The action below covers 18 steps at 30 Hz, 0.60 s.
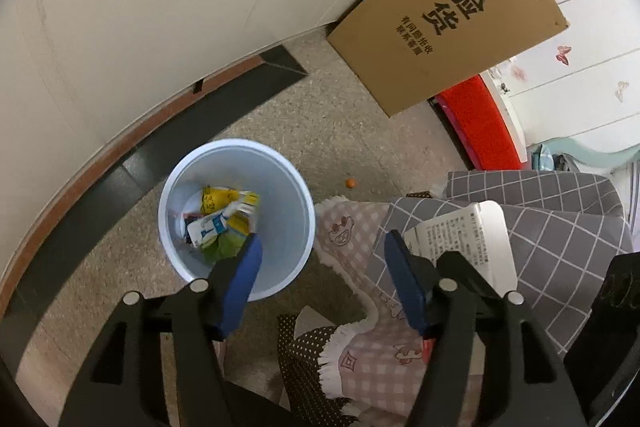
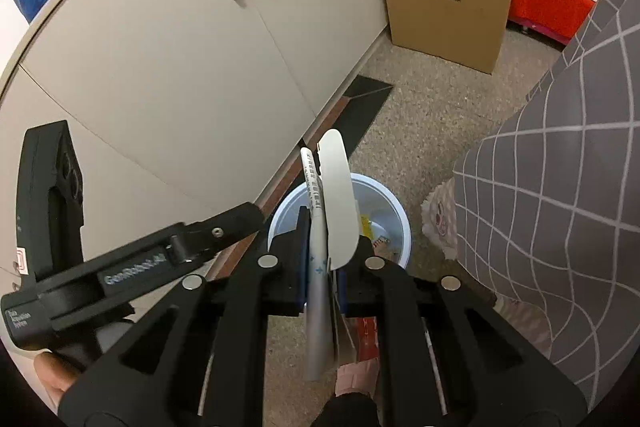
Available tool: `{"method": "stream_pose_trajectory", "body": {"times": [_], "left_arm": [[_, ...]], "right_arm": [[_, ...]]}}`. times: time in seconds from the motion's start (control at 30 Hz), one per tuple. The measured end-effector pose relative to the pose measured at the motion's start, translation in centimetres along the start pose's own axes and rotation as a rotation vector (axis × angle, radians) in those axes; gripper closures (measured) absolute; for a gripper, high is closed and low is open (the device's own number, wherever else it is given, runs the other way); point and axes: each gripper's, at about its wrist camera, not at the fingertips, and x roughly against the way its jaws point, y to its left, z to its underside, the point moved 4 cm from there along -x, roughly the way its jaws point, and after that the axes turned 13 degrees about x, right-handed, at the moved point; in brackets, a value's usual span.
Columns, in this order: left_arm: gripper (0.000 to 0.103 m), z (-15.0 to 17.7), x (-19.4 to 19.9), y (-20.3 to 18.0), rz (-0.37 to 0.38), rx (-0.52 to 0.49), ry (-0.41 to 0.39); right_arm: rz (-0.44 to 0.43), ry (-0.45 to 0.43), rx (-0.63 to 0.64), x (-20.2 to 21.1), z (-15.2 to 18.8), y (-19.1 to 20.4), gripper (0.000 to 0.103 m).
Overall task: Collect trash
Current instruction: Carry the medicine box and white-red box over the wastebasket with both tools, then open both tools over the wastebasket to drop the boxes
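The right gripper [image 2: 320,251] has its jaws closed tight on a flat bundle of paper trash [image 2: 336,195], a pale card and a folded printed sheet standing edge-on between the blue pads. The bundle hangs directly above the white waste bin [image 2: 400,227], which stands on the speckled floor [image 2: 440,115] just in front of the cream cabinet doors [image 2: 180,67].

The left gripper [image 1: 320,247] has its jaws wide apart and holds nothing. It hovers above the bin's near right edge. Inside the bin [image 1: 280,195] lie yellow, white and green wrappers [image 1: 224,219]. To the right, the same printed paper [image 1: 460,235] shows over a grey checked blanket [image 1: 540,227], with a pink fringed cloth [image 1: 360,227] between blanket and bin. A small orange scrap [image 1: 351,183] lies on the floor beyond the bin. A cardboard box [image 1: 440,15] stands farther off.

The step in hand looks like dropping the paper in. The next move calls for parting the right jaws while centred over the opening.
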Motion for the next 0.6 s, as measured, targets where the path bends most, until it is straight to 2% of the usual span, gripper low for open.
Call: {"method": "stream_pose_trajectory", "body": {"times": [0.13,0.6], "left_arm": [[0.039,0.3,0.3,0.8,-0.045,-0.012,-0.016],[0.037,-0.3,2.5,2.7,-0.075,0.014,-0.074]], "right_arm": [[-0.007,0.011,0.002,-0.5,0.1,0.5,0.091],[-0.031,0.002,0.031,-1.1,-1.0,2.2,0.091]]}}
